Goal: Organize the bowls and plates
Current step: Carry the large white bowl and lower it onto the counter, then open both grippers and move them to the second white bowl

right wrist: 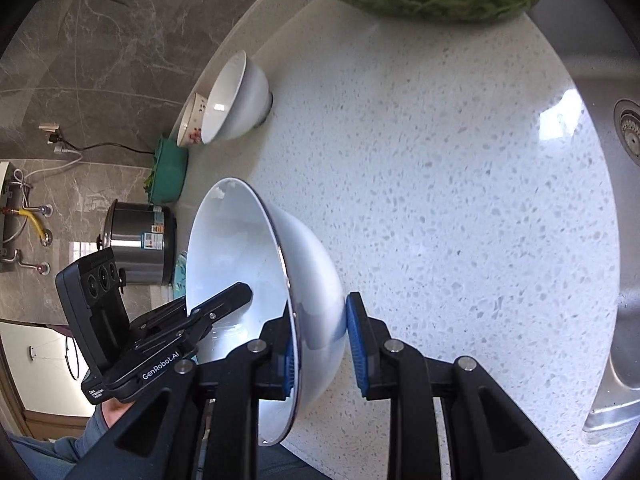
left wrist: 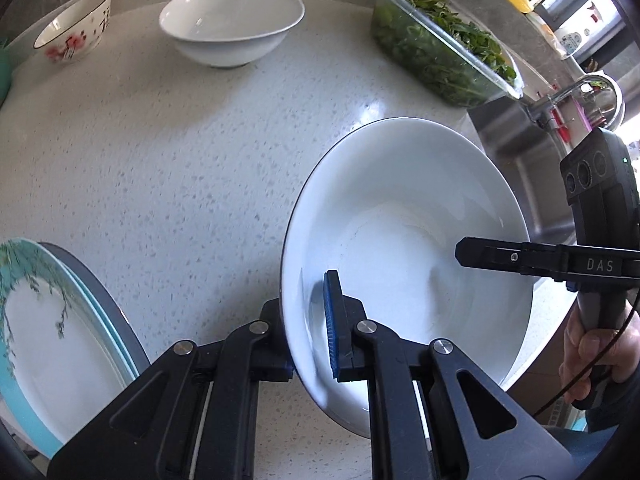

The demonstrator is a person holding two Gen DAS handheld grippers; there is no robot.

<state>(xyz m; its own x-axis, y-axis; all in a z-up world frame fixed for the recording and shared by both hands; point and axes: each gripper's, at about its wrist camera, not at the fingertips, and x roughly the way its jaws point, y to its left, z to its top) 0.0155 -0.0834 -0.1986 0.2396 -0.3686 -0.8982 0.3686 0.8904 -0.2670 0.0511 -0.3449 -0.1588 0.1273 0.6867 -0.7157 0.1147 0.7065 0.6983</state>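
bowl [left wrist: 408, 216] held off the counter [left wrist: 200, 152] by both grippers at once, tilted on edge. left gripper [left wrist: 308, 316] has its rim pinched, blue pad [left wrist: 332, 320] inside the bowl, other finger outside behind the wall. right gripper [right wrist: 320, 348] straddles the opposite rim, one pad inside, the outer pad [right wrist: 358, 352] looks just apart from the wall, so cannot tell if it really clamps.

risk, judged: glazed rim is slick, thin edge grips only, bowl could pivot or slip out if either hand twists or one lets go before the other has it firm. two hands pulling different ways could also lever the rim out of the pads.

ahead of the left gripper, well apart: second white bowl [left wrist: 230, 20], flowered bowl [left wrist: 74, 26] further left, likely stacking spot. setting down hard there may chip them. plates [left wrist: 48, 320] just left of the left gripper, glass dish of greens [left wrist: 440, 40] ahead right, sink [right wrist: 624, 240] right of the right gripper — a drop near that edge goes in.
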